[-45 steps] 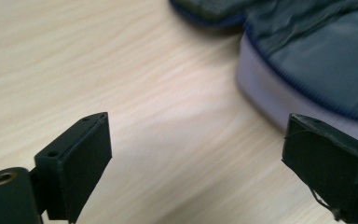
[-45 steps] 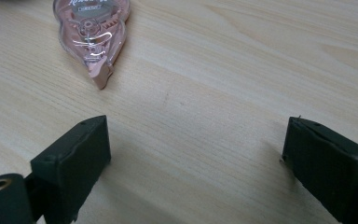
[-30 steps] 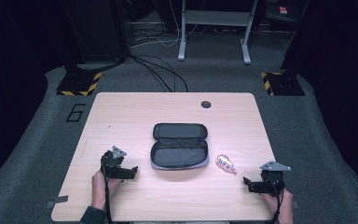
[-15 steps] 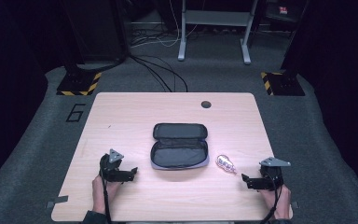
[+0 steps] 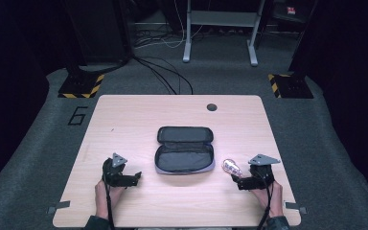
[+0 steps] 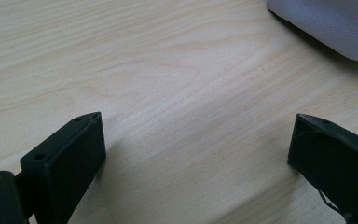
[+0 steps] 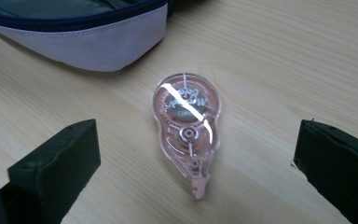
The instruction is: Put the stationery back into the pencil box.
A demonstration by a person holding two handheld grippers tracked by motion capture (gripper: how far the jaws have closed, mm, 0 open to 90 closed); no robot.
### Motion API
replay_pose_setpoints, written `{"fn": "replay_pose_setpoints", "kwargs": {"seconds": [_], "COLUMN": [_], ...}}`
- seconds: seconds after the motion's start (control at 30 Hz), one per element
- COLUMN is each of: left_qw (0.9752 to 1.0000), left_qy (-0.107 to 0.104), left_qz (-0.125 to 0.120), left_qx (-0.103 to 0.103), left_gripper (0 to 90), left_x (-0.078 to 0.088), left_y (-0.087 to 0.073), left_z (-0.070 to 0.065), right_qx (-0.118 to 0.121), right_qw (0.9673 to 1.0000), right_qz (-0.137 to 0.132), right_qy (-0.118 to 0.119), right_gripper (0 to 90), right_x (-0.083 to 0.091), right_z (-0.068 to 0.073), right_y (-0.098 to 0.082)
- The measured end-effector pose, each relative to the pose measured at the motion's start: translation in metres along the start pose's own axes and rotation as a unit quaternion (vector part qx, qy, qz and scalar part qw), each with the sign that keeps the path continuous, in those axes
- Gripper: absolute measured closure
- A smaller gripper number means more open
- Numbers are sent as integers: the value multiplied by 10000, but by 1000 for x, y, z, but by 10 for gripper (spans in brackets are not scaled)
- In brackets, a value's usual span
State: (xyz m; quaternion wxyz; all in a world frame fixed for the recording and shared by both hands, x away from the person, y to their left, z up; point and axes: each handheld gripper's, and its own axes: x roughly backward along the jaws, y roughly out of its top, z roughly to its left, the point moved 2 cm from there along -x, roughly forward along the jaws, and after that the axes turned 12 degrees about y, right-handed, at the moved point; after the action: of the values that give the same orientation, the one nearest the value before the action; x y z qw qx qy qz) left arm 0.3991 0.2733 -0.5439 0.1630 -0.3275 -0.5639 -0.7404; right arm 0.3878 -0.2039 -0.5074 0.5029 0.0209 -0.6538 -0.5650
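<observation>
An open dark pencil case (image 5: 184, 148) with a grey lining lies in the middle of the wooden table (image 5: 124, 120). Just right of it lies a clear pinkish correction-tape roller (image 5: 231, 167). My right gripper (image 5: 238, 181) sits close behind the roller, open. In the right gripper view the roller (image 7: 186, 126) lies flat on the wood between the wide-apart jaws, untouched, with the case's edge (image 7: 98, 46) beyond it. My left gripper (image 5: 135, 178) rests at the case's left, open. In its own view the left gripper (image 6: 196, 140) has only bare wood between its jaws, and the case's corner (image 6: 331, 28) shows top right.
A round cable hole (image 5: 212, 107) sits near the table's far edge. Beyond the table are floor cables (image 5: 167, 76), a metal frame's legs (image 5: 187, 48) and hazard-striped bases (image 5: 81, 88). Both forearms come in over the near edge.
My right gripper has slid left toward the correction-tape roller and now sits right behind it. The left gripper has barely shifted. Case and roller have not moved.
</observation>
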Motion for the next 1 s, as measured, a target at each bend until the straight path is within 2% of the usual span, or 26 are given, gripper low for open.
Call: {"fn": "replay_pose_setpoints", "kwargs": {"seconds": [0.07, 0.1, 0.13, 0.2, 0.3, 0.33, 0.43, 0.47, 0.67, 0.8, 0.87, 0.9, 1.0], "left_qw": [10000, 10000, 10000, 10000, 10000, 10000, 10000, 10000, 10000, 10000, 10000, 10000, 10000], "left_qy": [1, 1, 1, 1, -2, -9, -7, -5, -10, -10, -10, -10, -9], "left_qz": [2, 2, 5, 5, 14, 49, 39, 36, 51, 48, 51, 50, 49], "left_qx": [-7, -7, -12, -13, -6, -77, -78, -77, -72, -69, -71, -70, -68], "left_gripper": [38, 38, 38, 38, 38, 38, 39, 38, 39, 39, 40, 40, 40], "left_x": [0, 0, 0, 0, 0, 1, 1, 1, 1, 1, 1, 1, 1], "left_y": [0, 0, 0, 0, 0, 0, 0, 0, 0, 0, 0, 0, 0], "left_z": [0, 0, 0, 0, 0, 1, 1, 1, 1, 1, 1, 1, 1], "right_qx": [89, 84, 84, 78, 103, 126, 100, 142, 195, 164, 85, 157, 133], "right_qw": [9999, 9999, 9999, 9999, 9996, 9993, 9994, 9990, 9987, 9988, 9991, 9990, 9993], "right_qz": [106, 103, 103, 99, 255, 334, 322, 415, 461, 456, 376, 373, 317], "right_qy": [47, 51, 51, 89, 86, 121, 56, 91, 98, 99, 149, 166, 146], "right_gripper": [5, 44, 44, 150, 196, 233, 267, 294, 329, 382, 461, 487, 492], "right_x": [-7, -10, -10, -20, -26, -32, -36, -37, -41, -42, -42, -40, -41], "right_z": [0, 0, 0, -1, -3, -5, -6, -7, -5, -5, -2, -3, -2], "right_y": [2, 3, 3, 4, 5, 5, 4, 4, 3, 2, 1, 1, 0]}}
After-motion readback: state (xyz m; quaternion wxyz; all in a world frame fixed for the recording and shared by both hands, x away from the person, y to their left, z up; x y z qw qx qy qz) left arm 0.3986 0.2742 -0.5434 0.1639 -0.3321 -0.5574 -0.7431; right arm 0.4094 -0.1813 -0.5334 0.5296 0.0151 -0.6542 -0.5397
